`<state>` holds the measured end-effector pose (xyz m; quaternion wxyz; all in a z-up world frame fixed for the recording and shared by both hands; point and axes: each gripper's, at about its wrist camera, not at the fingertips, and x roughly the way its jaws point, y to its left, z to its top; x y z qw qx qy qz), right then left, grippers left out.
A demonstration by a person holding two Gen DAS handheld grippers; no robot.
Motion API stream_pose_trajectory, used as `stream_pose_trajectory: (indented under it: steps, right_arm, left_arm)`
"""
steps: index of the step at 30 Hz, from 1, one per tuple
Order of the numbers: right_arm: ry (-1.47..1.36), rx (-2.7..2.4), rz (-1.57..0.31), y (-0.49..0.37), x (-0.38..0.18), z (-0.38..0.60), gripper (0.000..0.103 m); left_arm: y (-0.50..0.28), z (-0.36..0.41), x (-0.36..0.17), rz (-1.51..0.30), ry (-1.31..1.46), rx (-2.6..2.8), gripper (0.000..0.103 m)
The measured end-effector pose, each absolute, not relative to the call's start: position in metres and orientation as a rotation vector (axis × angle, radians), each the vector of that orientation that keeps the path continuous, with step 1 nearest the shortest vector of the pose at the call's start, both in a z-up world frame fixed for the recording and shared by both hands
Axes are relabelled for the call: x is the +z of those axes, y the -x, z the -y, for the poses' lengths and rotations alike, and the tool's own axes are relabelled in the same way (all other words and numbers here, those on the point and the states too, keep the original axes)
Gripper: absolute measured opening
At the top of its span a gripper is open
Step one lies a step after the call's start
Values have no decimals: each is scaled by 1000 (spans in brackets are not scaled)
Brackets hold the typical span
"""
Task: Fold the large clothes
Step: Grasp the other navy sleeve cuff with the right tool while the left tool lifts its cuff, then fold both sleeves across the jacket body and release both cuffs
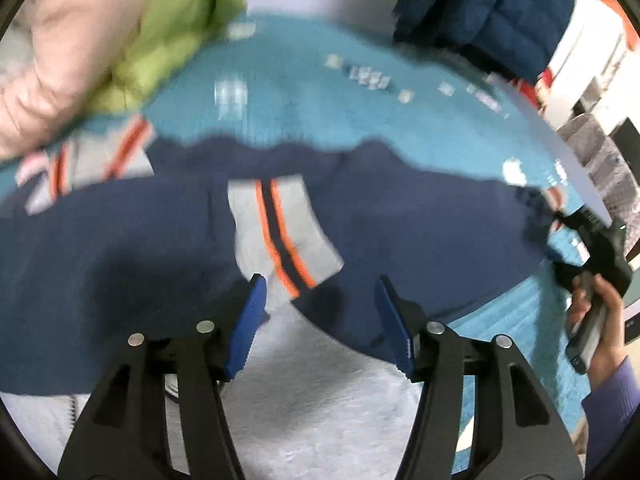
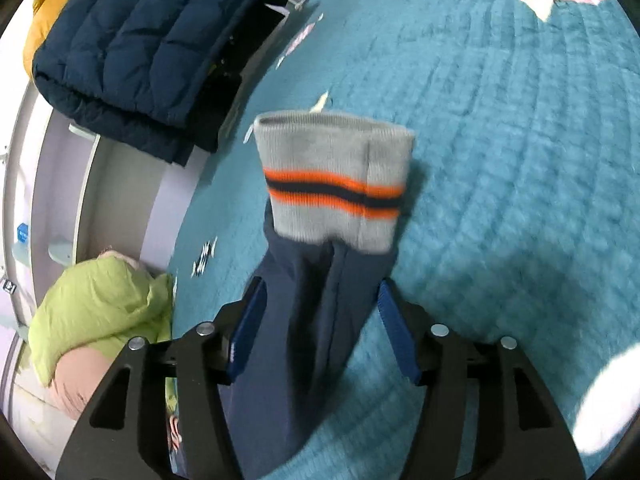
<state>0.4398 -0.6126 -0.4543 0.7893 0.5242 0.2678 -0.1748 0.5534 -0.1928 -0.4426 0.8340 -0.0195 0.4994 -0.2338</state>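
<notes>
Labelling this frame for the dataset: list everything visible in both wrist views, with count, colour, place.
navy garment: 1, navy with grey cuffs striped orange, spread over the bedspread
sleeve: 1, navy, running up between the right tool's fingers
cuff: 1, grey with orange and navy stripes, at the sleeve's end
second cuff: 1, same colours, ahead of the left tool
bedspread: 1, teal, quilted, with small white and pink prints
puffer jacket: 1, dark blue, folded, at the bed's edge
green garment: 1, lime, bunched beside a pink one
pink garment: 1, pale pink
left tool: 1, black, blue pads, open
right tool: 1, same, open around the sleeve
hand: 1, holding the right tool
</notes>
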Motion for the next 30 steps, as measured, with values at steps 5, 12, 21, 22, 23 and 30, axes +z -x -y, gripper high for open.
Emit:
stream_pose_trajectory:
  steps: [5,12,21,22,23,30]
  right_arm:
    - [-1007,-369,-582,-451,-427,601,12]
    - [-610,-138,-508,-477,-310,481,11]
    - [-515,209,-519,-524,-249,272,11]
    - [-511,235,-535,-529,-251,254,11]
    - [-509,260,-554,-534,-256,232,11]
    - [-463,357,-732,-565,-330,93,11]
  left_arm:
    - [-559,210,-459,-1103,16,-493,60]
    - [-561,179,-426,-1053,146,-543,60]
    - [-552,39,-382,-985,112,-263,62]
    - [-552,16,-381,-984,123,-231,62]
    - [-551,-9,-381,-983,128,-187,62]
    - [-535,-130,-386,-992,151,14,62]
